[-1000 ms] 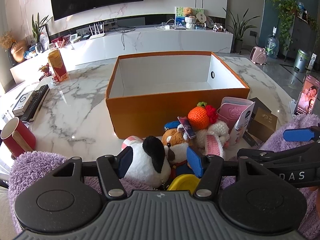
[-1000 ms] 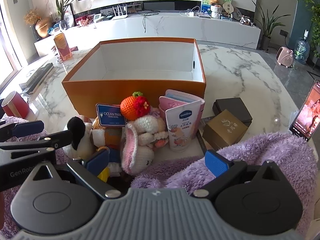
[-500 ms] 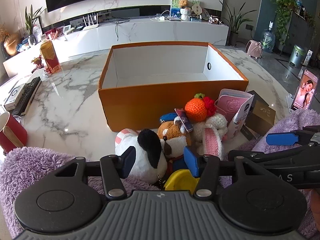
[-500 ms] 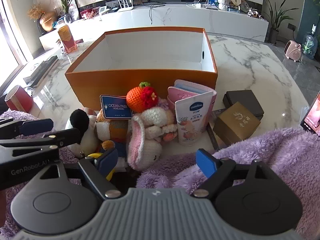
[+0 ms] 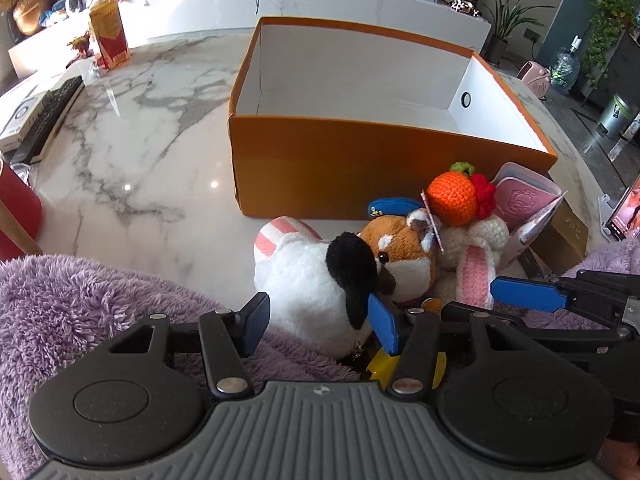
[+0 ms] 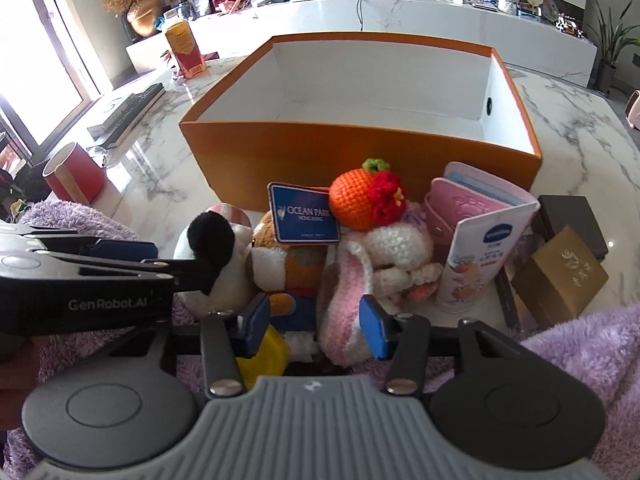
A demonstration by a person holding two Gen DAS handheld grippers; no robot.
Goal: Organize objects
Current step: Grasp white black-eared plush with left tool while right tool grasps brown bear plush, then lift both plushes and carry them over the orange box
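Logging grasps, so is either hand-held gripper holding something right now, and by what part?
Neither. The left hand-held gripper brackets the white plush dog unclosed; the right hand-held gripper is open.

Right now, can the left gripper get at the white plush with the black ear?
Probably yes. The left gripper is open with its fingers either side of the white plush, nothing between them. The brown plush leans against it, so closing might catch that too.

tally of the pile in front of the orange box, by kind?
Soft toys: 3, namely white dog plush, brown plush, crochet bunny with the orange crochet fruit on top
Small boxes: 2, namely gold box, dark box
Cream tube: 1
Pink pouch: 1
Total: 7
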